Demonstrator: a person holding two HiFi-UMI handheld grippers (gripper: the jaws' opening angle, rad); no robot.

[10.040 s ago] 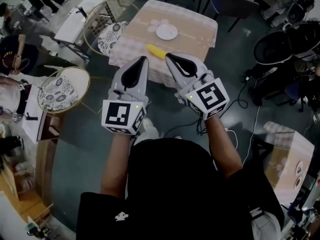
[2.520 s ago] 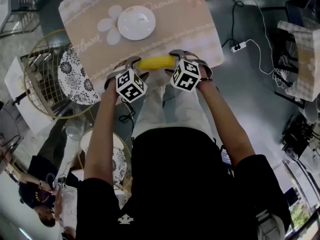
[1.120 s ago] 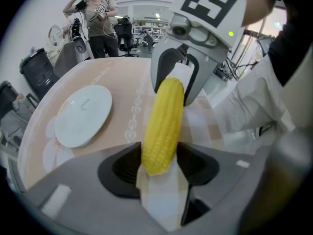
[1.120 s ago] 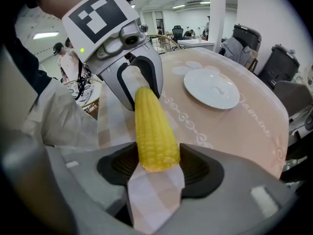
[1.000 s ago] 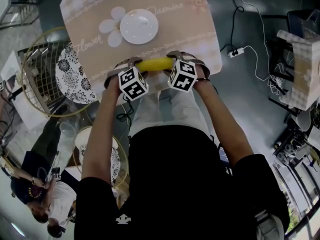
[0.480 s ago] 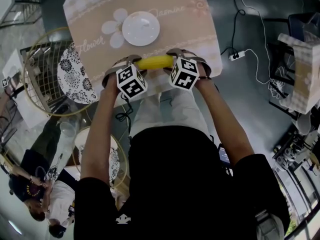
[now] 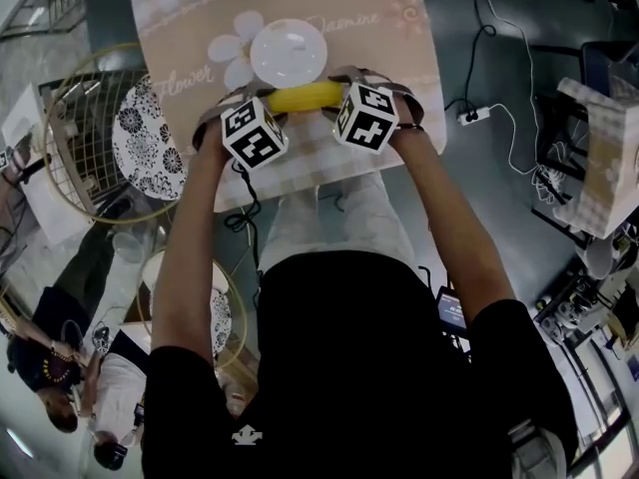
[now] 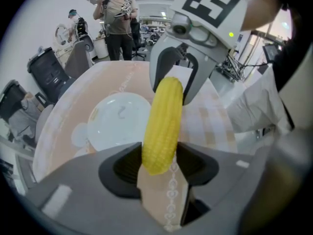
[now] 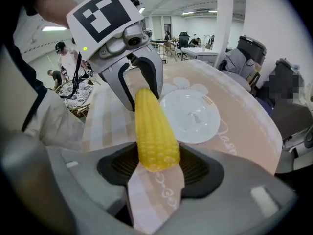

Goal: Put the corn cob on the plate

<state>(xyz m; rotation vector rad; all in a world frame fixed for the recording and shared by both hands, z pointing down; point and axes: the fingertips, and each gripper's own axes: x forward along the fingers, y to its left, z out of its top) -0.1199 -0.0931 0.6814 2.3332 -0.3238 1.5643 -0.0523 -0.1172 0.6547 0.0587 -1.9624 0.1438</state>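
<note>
A yellow corn cob [image 7: 305, 96] hangs level over the table, just in front of the white plate [image 7: 288, 52]. My left gripper [image 7: 262, 101] is shut on its left end and my right gripper [image 7: 342, 90] is shut on its right end. In the left gripper view the corn cob [image 8: 163, 124] runs from my left gripper [image 8: 159, 166] to the right gripper [image 8: 178, 80] facing it, with the plate [image 8: 117, 121] to the left. The right gripper view has the corn cob [image 9: 154, 131] between my right gripper [image 9: 159, 168] and the left gripper [image 9: 139, 84], the plate [image 9: 191, 115] on the right.
The table wears a beige cloth [image 7: 369, 13] printed with flowers and checks. Two round wire chairs with patterned cushions [image 7: 150, 138] stand at the left. A power strip and cables [image 7: 469, 116] lie on the floor at the right. People stand at the lower left [image 7: 60, 387].
Both grippers have carried the corn cob away from the table's near edge toward the plate; it now sits right at the plate's near rim.
</note>
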